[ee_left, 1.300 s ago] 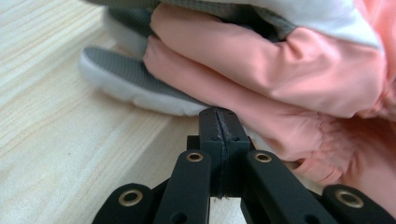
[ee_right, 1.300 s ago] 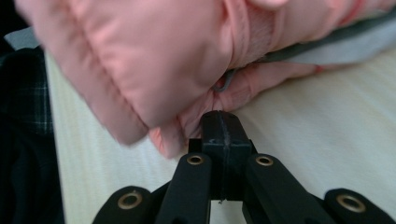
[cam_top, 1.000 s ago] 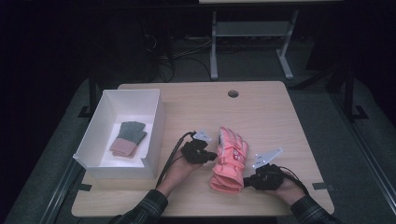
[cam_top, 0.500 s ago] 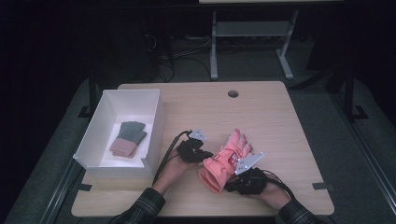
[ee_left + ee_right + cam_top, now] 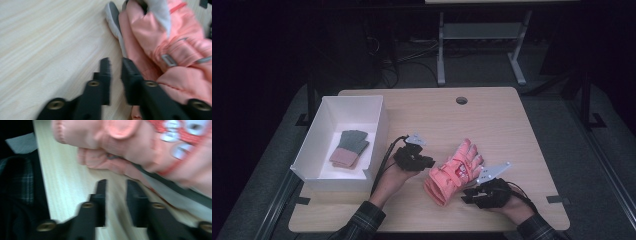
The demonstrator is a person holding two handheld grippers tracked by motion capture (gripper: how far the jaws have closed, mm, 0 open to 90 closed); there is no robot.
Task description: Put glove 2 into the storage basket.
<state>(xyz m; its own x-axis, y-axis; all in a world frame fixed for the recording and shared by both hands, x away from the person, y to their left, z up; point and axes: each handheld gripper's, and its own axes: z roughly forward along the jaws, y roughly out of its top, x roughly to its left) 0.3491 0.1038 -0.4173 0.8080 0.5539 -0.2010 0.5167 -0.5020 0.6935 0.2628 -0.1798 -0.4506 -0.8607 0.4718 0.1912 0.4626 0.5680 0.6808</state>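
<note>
A salmon-pink padded glove [image 5: 454,170] lies on the wooden table [image 5: 492,125], its fingers pointing up and to the right. My left gripper [image 5: 430,162] sits just left of the cuff, apart from it. In the left gripper view the glove [image 5: 175,50] lies to the right of my left gripper [image 5: 115,62]. Its jaws have just been opening, and between them is a narrow gap with bare wood. My right gripper [image 5: 466,196] is below and right of the glove. In the right gripper view the right gripper [image 5: 116,183] has also just been opening and holds nothing, with the glove [image 5: 140,147] just beyond its tips.
A white open box [image 5: 379,130] stands at the table's left and holds a folded grey-green and brownish piece [image 5: 349,147]. A round cable hole [image 5: 461,100] sits near the far edge. A metal stand [image 5: 477,35] stands behind the table. A plaid sleeve [image 5: 17,177] is close by.
The glove has turned from lying straight to slanting right. The right gripper swung in onto the glove's cuff end, then drew back off it. Both grippers' jaws have parted.
</note>
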